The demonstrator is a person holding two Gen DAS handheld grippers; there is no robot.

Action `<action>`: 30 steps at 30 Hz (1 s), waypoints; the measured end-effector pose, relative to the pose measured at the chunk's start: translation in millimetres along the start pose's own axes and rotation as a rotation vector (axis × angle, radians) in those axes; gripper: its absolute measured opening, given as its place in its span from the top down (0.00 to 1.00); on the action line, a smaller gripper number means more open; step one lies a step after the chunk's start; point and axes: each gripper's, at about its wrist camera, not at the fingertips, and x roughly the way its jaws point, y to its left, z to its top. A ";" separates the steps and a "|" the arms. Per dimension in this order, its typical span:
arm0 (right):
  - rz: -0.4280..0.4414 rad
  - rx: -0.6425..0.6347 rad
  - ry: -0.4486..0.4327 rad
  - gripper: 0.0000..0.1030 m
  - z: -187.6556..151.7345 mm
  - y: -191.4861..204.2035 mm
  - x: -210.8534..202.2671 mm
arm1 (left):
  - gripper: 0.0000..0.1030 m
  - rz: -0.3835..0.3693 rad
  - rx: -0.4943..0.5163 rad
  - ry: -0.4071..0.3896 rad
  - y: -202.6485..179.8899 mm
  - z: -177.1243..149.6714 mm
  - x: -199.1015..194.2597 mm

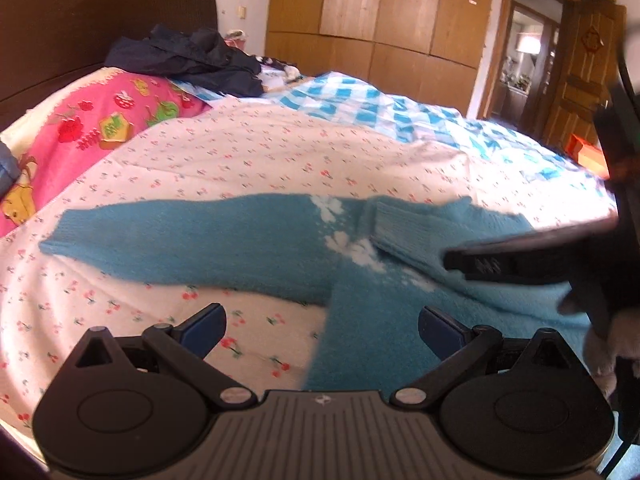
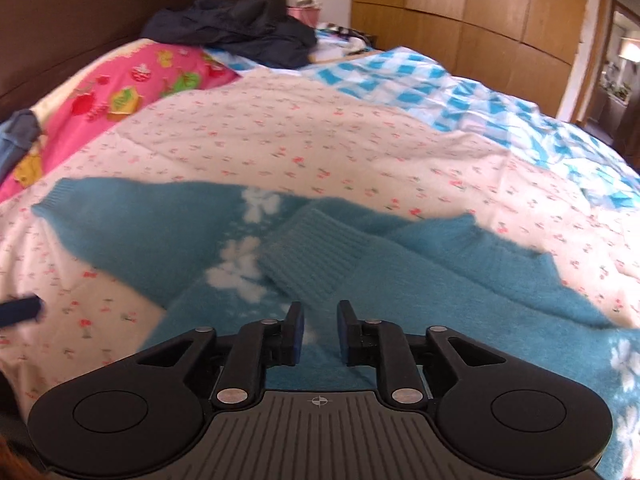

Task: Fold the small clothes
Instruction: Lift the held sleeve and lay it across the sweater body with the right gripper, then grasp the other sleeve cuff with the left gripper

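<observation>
The blue sweater point(image 2: 360, 280) lies flat on the bed point(image 2: 320, 140), one sleeve point(image 2: 308, 256) already folded across its body, cuff just ahead of the right gripper point(image 2: 319, 322), whose jaws are slightly parted and empty. The left gripper point(image 1: 322, 330) hovers with jaws wide open, the other sleeve point(image 1: 180, 236) stretching away ahead-left of them. Best next: pinch that sleeve near its cuff and lay it across smoothly, without dragging the body.

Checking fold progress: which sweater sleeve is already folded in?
The sleeve with the ribbed cuff lying across the sweater's body, by the right gripper; the other sleeve stretches out flat.
</observation>
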 end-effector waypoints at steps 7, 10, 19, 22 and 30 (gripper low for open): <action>0.033 0.054 -0.001 0.79 -23.6 -5.1 -6.6 | 0.00 0.196 -0.094 -0.062 80.2 21.7 -0.9; 0.059 0.069 -0.031 0.79 -25.0 -2.4 -17.4 | 0.00 0.261 -0.209 -0.056 124.5 27.4 10.8; 0.117 0.111 -0.064 0.79 -27.6 1.1 -30.8 | 0.49 0.184 -0.636 0.045 199.8 15.0 74.2; 0.120 0.132 -0.063 0.79 -30.6 -1.7 -30.7 | 0.50 0.168 -0.671 0.031 198.6 13.7 90.1; 0.146 0.224 -0.110 0.79 -41.1 -21.1 -43.8 | 0.82 0.187 -0.674 0.014 197.7 37.8 106.5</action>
